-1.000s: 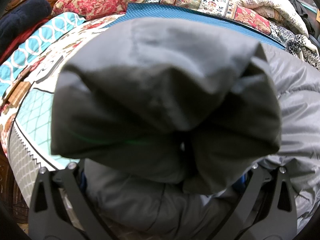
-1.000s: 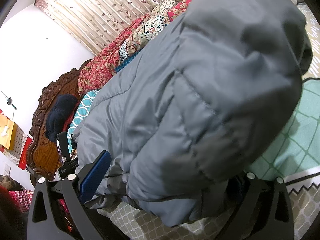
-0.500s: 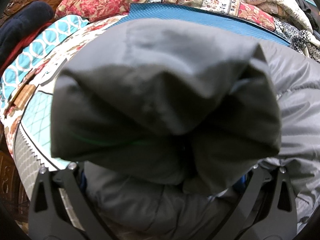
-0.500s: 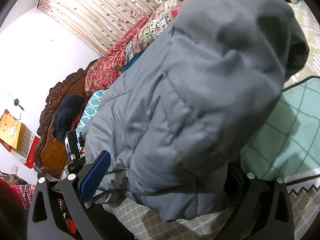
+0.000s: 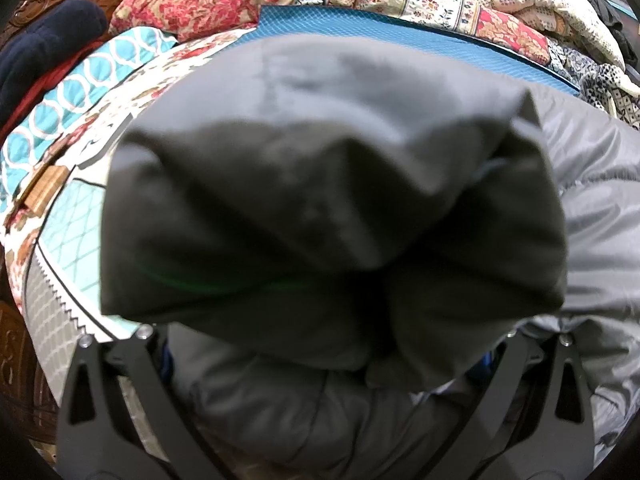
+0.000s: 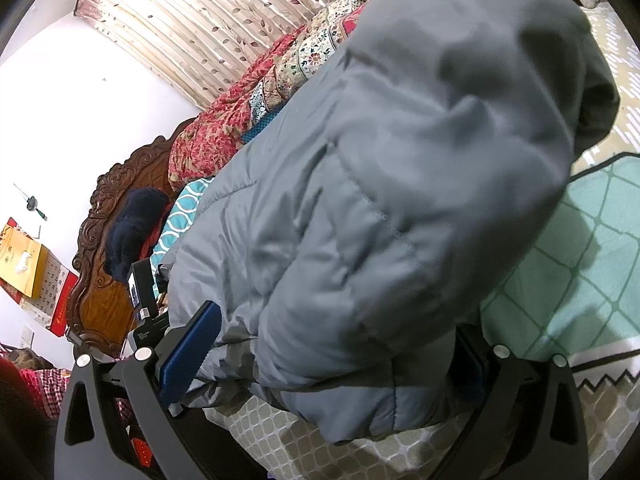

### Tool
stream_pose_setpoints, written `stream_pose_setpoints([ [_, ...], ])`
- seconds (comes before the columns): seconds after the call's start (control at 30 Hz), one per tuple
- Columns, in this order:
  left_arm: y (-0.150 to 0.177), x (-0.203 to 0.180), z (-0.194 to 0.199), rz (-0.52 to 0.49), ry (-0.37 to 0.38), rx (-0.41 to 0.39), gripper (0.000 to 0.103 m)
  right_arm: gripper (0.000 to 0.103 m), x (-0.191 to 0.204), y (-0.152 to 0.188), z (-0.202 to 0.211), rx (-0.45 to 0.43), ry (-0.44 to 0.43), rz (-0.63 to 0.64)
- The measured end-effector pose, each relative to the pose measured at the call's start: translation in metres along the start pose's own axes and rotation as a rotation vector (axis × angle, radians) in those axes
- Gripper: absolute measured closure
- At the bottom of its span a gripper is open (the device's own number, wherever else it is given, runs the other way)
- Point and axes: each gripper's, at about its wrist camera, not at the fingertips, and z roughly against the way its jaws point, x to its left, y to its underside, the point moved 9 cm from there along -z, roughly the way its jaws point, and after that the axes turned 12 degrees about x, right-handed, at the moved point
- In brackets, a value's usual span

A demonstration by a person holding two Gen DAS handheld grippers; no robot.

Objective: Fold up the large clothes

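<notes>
Padding bulges between the fingers of both grippers, so each one grips a thick bunch of the grey quilted jacket point(image 6: 360, 208) rather than a clean hem. The left gripper point(image 5: 328, 372) is clamped on a fat wad with the dark lining point(image 5: 328, 208) flopped over it toward the camera; its fingertips are buried, so how wide it stands cannot be read beyond being filled with cloth. The right gripper point(image 6: 336, 364) is partly open around the jacket's lower edge, its blue pad point(image 6: 188, 356) pressed to the fabric on one side.

The jacket hangs raised above the patterned bedspread point(image 5: 68, 216), its far part trailing toward the red floral quilt point(image 5: 208, 0) and blue mat point(image 5: 400, 36) beyond it.

To do this fold well, the person would likely carry both grippers forward together at the same height, away from the carved headboard point(image 6: 104, 280) side drift, so the held edge lands square on the jacket's far part. Puffy fill springs back, so lowering slowly and pressing before release should help. Uneven hands would skew the fold; a loose pinch on slippery shell could let a layer slide out.
</notes>
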Motion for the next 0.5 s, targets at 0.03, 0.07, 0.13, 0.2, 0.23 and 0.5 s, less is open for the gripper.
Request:
stream_pose_setpoints([
  [0.03, 0.0002, 0.0002, 0.0001, 0.001, 0.002, 0.0, 0.004, 0.023, 0.0007, -0.0001, -0.0003, 0.0, 0.002, 0.0],
  [0.07, 0.0003, 0.0004, 0.0002, 0.001, 0.004, 0.0, 0.004, 0.023, 0.0011, -0.0001, -0.0003, 0.0, 0.003, 0.0],
  [0.13, 0.0004, 0.0007, 0.0002, 0.002, 0.008, 0.0, 0.004, 0.023, 0.003, -0.0007, -0.0006, 0.0, 0.005, 0.0],
  [0.2, 0.0002, 0.0008, 0.0001, 0.003, 0.012, 0.001, 0.004, 0.023, 0.0033, -0.0005, -0.0003, 0.0, 0.009, 0.001],
  [0.23, 0.0002, 0.0012, 0.0001, 0.003, 0.014, 0.001, 0.004, 0.023, 0.0035, -0.0004, -0.0004, 0.0, 0.01, 0.001],
  [0.5, -0.0005, 0.0024, 0.0001, 0.003, 0.017, 0.001, 0.004, 0.023, 0.0071, -0.0019, -0.0025, 0.004, 0.018, 0.004],
])
